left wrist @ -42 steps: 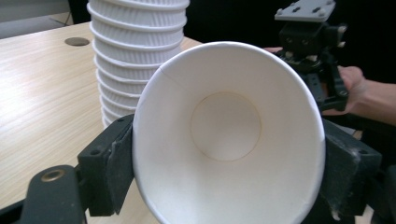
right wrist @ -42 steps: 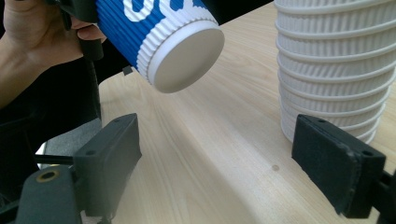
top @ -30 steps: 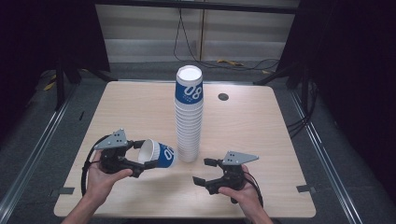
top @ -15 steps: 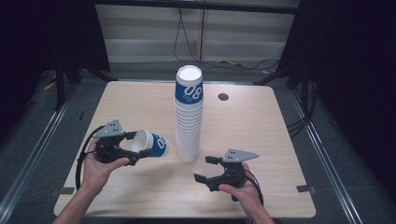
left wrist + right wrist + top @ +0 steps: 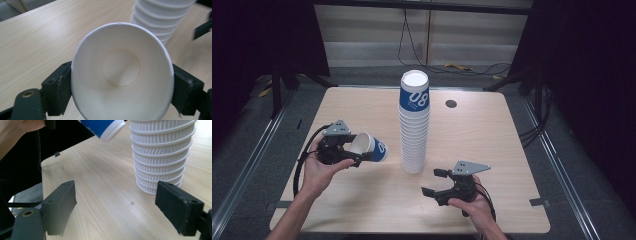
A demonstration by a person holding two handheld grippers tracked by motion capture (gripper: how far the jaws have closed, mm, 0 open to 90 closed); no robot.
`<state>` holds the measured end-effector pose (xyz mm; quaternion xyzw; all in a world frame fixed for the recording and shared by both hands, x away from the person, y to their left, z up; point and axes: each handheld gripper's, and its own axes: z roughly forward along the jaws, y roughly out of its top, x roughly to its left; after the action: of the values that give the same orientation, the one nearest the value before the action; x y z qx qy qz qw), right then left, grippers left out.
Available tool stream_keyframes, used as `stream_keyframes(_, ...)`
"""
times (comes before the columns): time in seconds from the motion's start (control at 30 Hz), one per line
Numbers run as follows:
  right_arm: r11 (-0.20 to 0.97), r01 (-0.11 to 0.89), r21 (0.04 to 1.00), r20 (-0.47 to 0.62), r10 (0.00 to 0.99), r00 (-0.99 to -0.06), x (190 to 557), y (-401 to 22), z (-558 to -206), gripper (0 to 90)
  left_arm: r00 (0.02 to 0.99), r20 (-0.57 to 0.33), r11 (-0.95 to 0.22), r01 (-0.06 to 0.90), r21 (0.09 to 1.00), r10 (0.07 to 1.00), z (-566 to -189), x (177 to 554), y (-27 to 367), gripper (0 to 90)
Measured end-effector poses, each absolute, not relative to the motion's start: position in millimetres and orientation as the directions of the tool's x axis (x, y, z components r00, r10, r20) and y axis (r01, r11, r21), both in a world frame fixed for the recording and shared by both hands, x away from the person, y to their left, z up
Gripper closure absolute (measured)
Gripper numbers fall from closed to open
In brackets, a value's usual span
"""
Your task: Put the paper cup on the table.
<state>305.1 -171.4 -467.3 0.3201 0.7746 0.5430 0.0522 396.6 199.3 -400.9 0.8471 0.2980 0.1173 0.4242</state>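
Now, change: left tongs [image 5: 354,152] carried the blue paper cup [image 5: 368,147] toward 9 o'clock, away from the cup stack [image 5: 414,125].
Left tongs: clamped on cup, tipped sideways.
Right tongs [image 5: 432,192]: wide, idle on worktop [image 5: 492,135].
Meaning: cup separated; placement pending.

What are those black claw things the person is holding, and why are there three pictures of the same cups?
Those are hand-held tongs, one in each of a person's hands. One picture comes from a camera high above the wooden table. The other two come from small cameras riding on the tongs, looking along their black jaws. On the table stands a tall stack of paper cups, upside down, white with a blue one on top. The left tongs are closed on a single paper cup, tipped on its side, so their camera looks straight into its white inside. The right tongs are open and hold nothing, with their jaws pointing toward the stack.
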Motion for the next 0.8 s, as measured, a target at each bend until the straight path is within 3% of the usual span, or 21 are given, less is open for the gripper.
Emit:
stream_keyframes(0.67,0.222,0.433,0.874,0.249,0.56,-0.79,302.5,-169.3,-468.4,17.0,0.716,0.052,-0.568,0.504,0.651,0.696,-411.4,430.3,195.4,17.3)
stream_keyframes(0.8,0.225,0.431,0.874,0.242,0.568,-0.787,300.0,-168.5,-467.8,17.0,0.694,0.036,-0.557,0.545,0.627,0.72,-419.0,438.5,194.6,17.3)
